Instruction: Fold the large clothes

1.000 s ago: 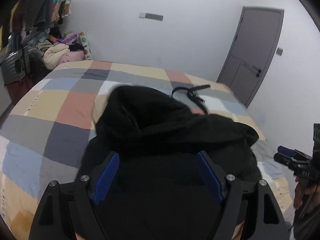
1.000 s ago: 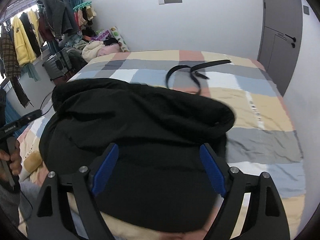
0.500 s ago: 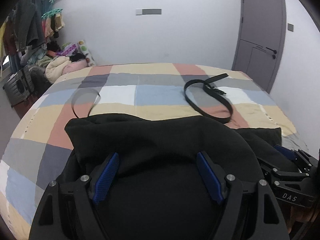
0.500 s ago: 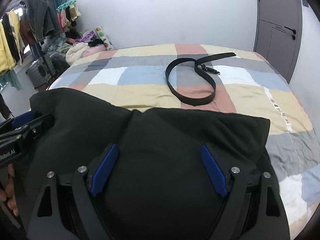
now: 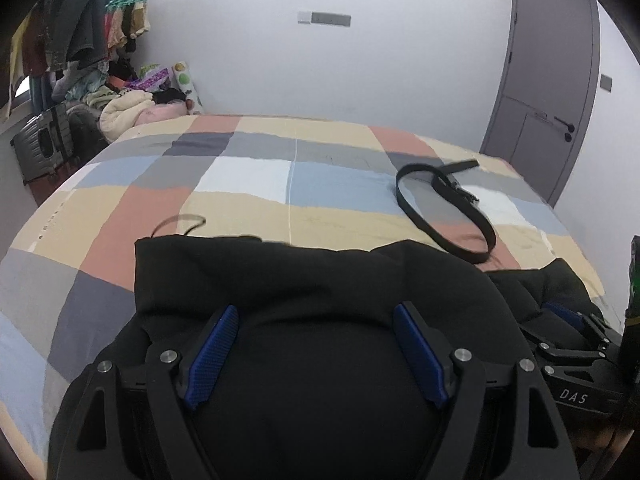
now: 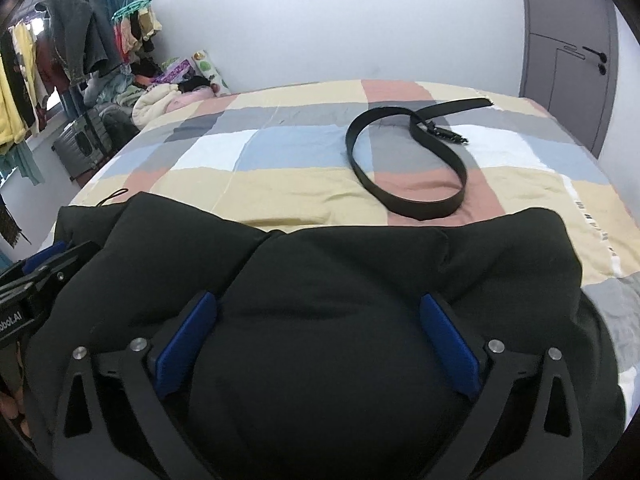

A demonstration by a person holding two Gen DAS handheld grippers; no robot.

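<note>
Black fabric, the big garment (image 6: 340, 280), lies bunched at six o'clock on the checked bedspread (image 6: 280, 176), both the left gripper (image 5: 316, 344) and right gripper (image 6: 316, 336) splayed wide above it, so a hem-pinch looks next, belt (image 6: 404, 196) at one o'clock, door (image 5: 548, 92) beyond.

The top (image 6: 340, 272) is black. The bed cover (image 6: 280, 160) has big squares of yellow, blue, grey, white and pinky red. The belt (image 6: 404, 160) is black. Both grippers have blue pads (image 5: 212, 352).
</note>
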